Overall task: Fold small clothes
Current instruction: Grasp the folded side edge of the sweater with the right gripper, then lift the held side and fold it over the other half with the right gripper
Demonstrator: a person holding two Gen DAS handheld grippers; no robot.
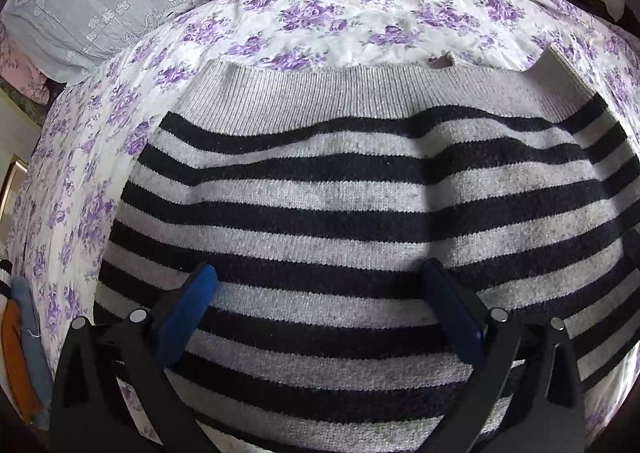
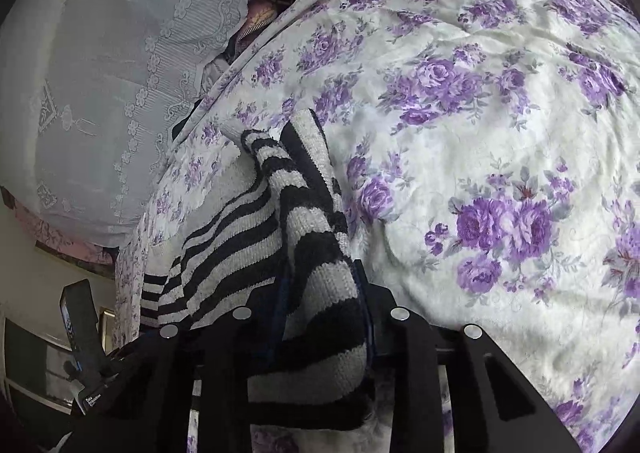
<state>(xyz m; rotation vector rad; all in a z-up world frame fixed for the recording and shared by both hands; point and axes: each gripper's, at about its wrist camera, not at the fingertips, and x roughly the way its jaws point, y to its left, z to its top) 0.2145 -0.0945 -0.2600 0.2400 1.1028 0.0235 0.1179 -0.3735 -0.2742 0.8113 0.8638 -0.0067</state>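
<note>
A knitted sweater in broad grey and black horizontal stripes (image 1: pixel 320 213) lay spread on a white bedsheet printed with purple roses (image 1: pixel 332 21). In the left wrist view its body filled most of the frame, the stripes running side to side, with a plain grey ribbed band (image 1: pixel 360 97) along the far edge. The knit looked slightly fuzzy and worn, and a soft ridge rose across the stripes right of centre. At the far right edge a grey flap of the garment turned up off the sheet.

The left gripper (image 1: pixel 320 285) hovered over the near part of the sweater with its blue-padded fingers (image 1: pixel 196 301) spread wide apart; only the flat striped cloth showed between them, and no pad pressed on it.

In the right wrist view a bunched fold of the same sweater (image 2: pixel 312 253) stood up from the bed, narrow and twisted, its stripes running at angles and a grey edge showing at the top. The right gripper (image 2: pixel 320 317) was drawn in narrow on this fold, the cloth filling the gap between its black fingers and spilling down over them. The rest of the garment trailed off to the left toward the bed's edge.

Behind the bed hung a pale lace curtain (image 2: pixel 100 73).
</note>
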